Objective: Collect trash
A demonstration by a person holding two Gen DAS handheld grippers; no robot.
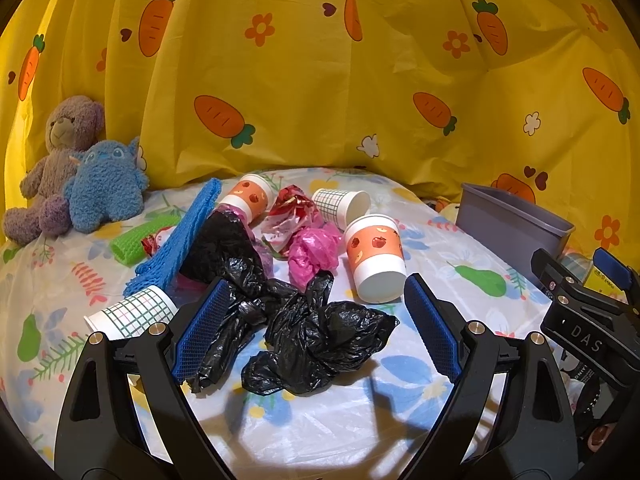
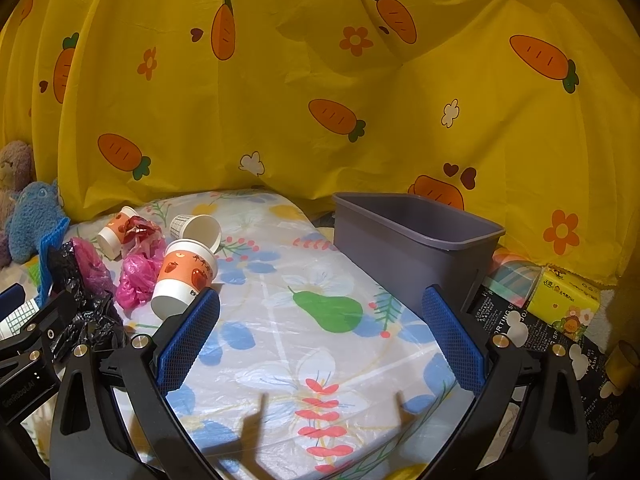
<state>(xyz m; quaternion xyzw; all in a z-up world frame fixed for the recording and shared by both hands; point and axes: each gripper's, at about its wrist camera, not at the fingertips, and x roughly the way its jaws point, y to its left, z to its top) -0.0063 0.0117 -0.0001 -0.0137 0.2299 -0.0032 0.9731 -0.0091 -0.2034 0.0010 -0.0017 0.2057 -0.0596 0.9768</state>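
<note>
1. Your left gripper (image 1: 316, 332) is spread wide and holds nothing. The black bag (image 1: 320, 344) lies crumpled on the table (image 1: 400, 420) between its blue pads (image 1: 202, 332); the left pad overlaps the bag's edge, though you cannot tell whether it touches.
2. It sits low over the table's near side, pointing at the trash pile: checked cup (image 1: 132, 314) lying at far left, blue mesh (image 1: 180, 236), pink bag (image 1: 314, 248), apple cup (image 1: 374, 258) upside down just beyond the black bag.
3. Further back lie a red wrapper (image 1: 290, 210) and two more tipped cups; the pile hides how they overlap.
4. Your right gripper (image 2: 320, 340) is also wide apart and empty, over bare table, well right of the pile.
5. The grey bin (image 2: 404, 248) stands at the table's right edge, just behind the right pad (image 2: 454, 344). Its inside is hidden.
6. The left gripper's body cuts into the right view's lower left corner.
</note>
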